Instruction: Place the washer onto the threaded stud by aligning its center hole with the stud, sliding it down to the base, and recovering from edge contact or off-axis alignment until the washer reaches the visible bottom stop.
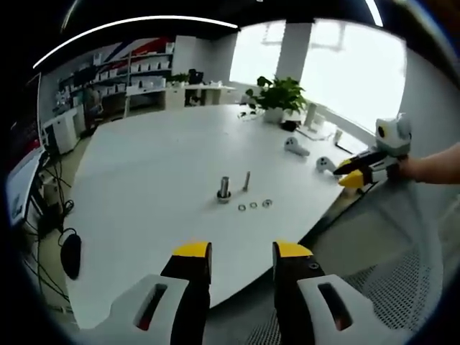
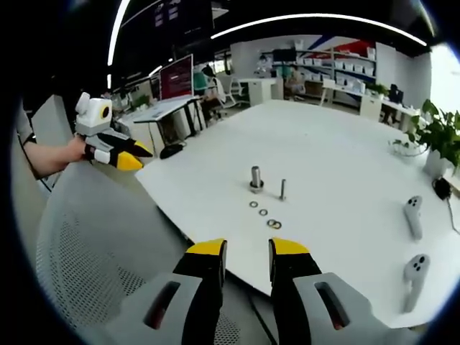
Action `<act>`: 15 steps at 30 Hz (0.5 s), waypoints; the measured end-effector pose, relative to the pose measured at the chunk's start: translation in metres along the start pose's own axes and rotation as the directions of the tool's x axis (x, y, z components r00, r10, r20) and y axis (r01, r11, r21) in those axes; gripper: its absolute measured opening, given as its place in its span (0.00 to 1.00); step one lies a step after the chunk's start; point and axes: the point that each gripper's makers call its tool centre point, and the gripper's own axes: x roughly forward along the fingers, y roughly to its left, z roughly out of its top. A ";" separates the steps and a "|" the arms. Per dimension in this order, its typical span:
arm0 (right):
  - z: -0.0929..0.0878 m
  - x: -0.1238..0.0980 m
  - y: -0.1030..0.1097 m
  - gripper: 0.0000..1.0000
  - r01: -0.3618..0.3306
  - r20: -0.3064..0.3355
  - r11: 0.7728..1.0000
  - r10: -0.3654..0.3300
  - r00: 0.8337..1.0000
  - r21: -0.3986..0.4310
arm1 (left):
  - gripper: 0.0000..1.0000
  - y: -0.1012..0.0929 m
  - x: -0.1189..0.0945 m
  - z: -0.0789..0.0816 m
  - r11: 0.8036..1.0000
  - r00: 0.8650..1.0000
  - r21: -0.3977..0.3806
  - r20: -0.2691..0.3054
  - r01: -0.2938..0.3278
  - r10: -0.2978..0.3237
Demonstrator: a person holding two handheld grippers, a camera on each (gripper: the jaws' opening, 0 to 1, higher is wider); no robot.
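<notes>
Left gripper view: my left gripper (image 1: 241, 262) and right gripper (image 2: 246, 257) gape empty; tiny washers (image 1: 253, 205) mid-table risk slipping.

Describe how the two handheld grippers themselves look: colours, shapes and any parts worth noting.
Both match: the left gripper and right gripper each have two black jaws capped with yellow tips, set in light grey housings with dark slots. Seen from across the table, each carries a white box on top and is gripped by a bare hand.

Bright window (image 1: 352, 65) glare, soft focus, fisheye-bent edges, shadows perhaps faint
</notes>
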 end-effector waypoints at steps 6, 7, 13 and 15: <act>-0.002 0.001 0.000 0.26 0.001 -0.014 1.000 -0.001 1.000 -0.003 | 0.33 0.000 0.000 0.001 1.000 1.000 -0.011 0.008 0.007 -0.007; -0.005 0.003 0.000 0.27 -0.001 -0.031 1.000 0.001 1.000 -0.013 | 0.33 0.000 0.000 0.001 1.000 1.000 -0.009 0.008 0.007 -0.007; -0.009 0.004 0.004 0.27 -0.014 -0.071 1.000 0.012 0.997 -0.025 | 0.33 -0.002 0.000 0.003 1.000 1.000 -0.014 0.018 0.023 -0.023; -0.011 0.005 0.005 0.28 -0.022 -0.091 0.999 0.018 0.996 -0.042 | 0.33 -0.004 0.001 0.000 1.000 1.000 -0.011 0.005 0.027 -0.027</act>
